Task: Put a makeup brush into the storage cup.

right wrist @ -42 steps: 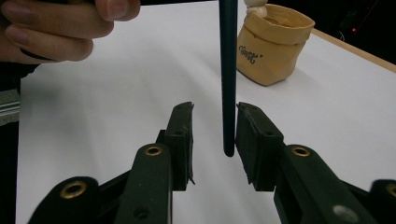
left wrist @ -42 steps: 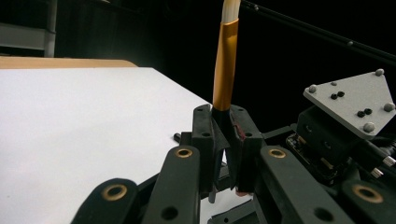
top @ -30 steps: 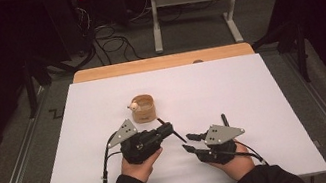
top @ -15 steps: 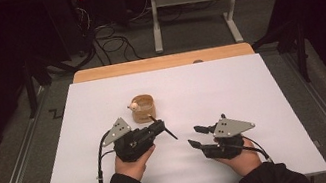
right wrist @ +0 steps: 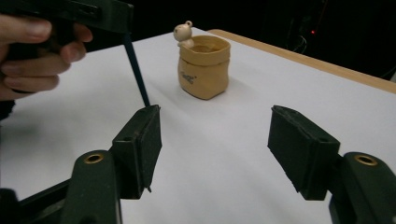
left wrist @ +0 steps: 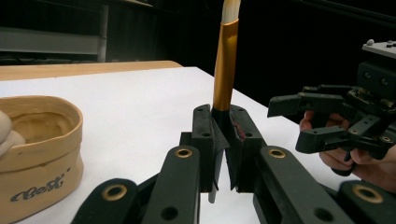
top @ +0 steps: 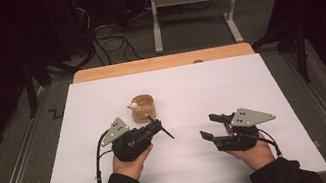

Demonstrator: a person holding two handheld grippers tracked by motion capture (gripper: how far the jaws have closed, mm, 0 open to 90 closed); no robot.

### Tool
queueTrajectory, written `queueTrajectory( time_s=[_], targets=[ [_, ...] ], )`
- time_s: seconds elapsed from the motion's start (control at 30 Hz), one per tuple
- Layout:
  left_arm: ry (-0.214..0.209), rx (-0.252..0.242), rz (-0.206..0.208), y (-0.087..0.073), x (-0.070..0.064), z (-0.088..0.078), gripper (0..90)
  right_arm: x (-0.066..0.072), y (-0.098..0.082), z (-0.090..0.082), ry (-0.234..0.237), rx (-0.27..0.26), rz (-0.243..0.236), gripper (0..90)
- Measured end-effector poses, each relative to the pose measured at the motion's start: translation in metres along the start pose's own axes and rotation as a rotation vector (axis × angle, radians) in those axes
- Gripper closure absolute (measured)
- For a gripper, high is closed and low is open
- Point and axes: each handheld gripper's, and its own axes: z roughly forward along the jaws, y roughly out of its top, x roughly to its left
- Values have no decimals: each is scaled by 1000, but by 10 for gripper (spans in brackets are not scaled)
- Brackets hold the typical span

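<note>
My left gripper (top: 156, 126) is shut on a thin brush (left wrist: 225, 65) with a gold ferrule and a dark handle (right wrist: 136, 70). The brush stands upright between its jaws (left wrist: 221, 114), and its handle tip (top: 170, 136) points down at the table. Just beyond it sits a tan pouch-shaped pot (top: 143, 108) (left wrist: 39, 140) (right wrist: 204, 70) with a small bear figure (right wrist: 183, 32) on its rim. My right gripper (top: 210, 127) (right wrist: 215, 116) hovers to the right, well apart from the brush. Its jaws have just been opening and hold nothing. It also appears at the right of the left gripper view (left wrist: 292, 120).
A white sheet (top: 250, 81) covers the table, with a wooden edge (top: 161, 62) at the far side. Beyond the table are metal desk legs (top: 155, 22) and cables (top: 106, 40) on the floor. The person's hand (right wrist: 32, 56) grips the left gripper.
My right gripper has drawn away to the right of the left one and its jaws have spread. The left gripper keeps the brush and has barely shifted.
</note>
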Motion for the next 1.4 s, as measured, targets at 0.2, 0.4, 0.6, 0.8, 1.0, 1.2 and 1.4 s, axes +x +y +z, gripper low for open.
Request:
queueTrajectory(
  time_s=[0.2,0.4,0.6,0.8,1.0,1.2,1.4],
  targets=[
    [12,-1,6,0,0,-2,828,-10,-1,-3,-35,50,-11,278],
    [17,6,8,-1,1,-2,828,-11,-7,-8,-42,48,2,214],
    [21,6,10,-1,1,-2,828,-12,-10,-19,-55,5,11,160],
    [32,9,17,0,2,-3,828,-14,-18,-30,-68,-9,17,115],
    [48,10,27,1,2,-4,827,-18,-24,-36,-106,-17,14,40],
    [86,15,55,5,3,-6,828,-17,-28,-32,-94,15,10,6],
    [122,11,63,10,2,-9,828,-15,-28,-31,-89,17,12,5]
  ],
)
